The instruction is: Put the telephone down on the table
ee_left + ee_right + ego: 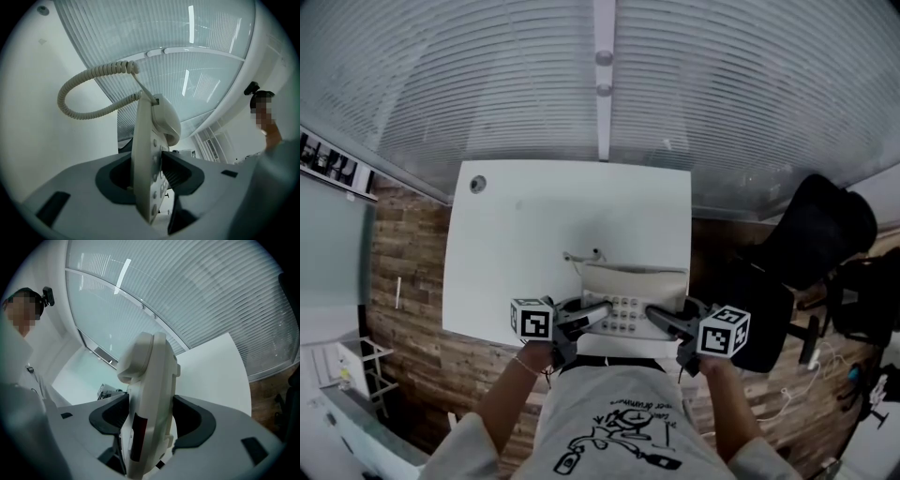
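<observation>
telephone gripped from both sides over the near edge of the table

the telephone, a pale desk set with its handset seated in the cradle, is held between two grippers over the near edge of the white table. whether its base touches the tabletop cannot be told. the left gripper is clamped on the left side of the body, where the thin keypad edge is taken between the dark pads. its jaws are set roughly halfway apart, with a pad pressed on each face. the right gripper is closed on the thicker right side. its jaws are spread wide around the casing, and both pads are laid against it. the coiled cord is seen looping out from the far end of the telephone, over the tabletop. slatted blinds are seen beyond the far edge of the table. a wood-patterned floor is seen at its left, and a black chair is placed to its right, apart from it.
</observation>
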The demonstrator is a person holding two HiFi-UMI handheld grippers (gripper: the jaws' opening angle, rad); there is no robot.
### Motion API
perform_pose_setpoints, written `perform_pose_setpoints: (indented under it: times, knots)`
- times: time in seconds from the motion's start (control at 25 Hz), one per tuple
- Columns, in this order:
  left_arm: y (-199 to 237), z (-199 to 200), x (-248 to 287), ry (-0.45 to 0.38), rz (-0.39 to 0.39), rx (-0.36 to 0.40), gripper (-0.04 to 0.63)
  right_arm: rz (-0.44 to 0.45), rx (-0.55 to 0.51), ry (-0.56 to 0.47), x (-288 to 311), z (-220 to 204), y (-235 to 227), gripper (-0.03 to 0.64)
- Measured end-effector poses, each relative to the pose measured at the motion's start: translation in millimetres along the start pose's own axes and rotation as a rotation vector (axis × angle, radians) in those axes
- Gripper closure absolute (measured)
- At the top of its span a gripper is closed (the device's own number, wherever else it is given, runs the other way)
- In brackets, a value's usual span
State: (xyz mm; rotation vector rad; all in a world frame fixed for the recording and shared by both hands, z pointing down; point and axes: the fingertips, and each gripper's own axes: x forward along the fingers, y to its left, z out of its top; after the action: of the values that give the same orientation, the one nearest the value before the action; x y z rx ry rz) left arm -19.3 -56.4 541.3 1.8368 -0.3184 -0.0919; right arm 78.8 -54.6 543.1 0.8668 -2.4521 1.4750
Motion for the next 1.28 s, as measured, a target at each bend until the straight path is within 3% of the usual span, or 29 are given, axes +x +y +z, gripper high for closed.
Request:
perform_pose_setpoints:
  times: [1.28]
  knots:
    - [91.0, -24.3, 8.0, -0.015, 0.005, -0.111, 0.431, -0.027, 0.079, 0.062, 40.3, -41.2, -71.4, 0.311]
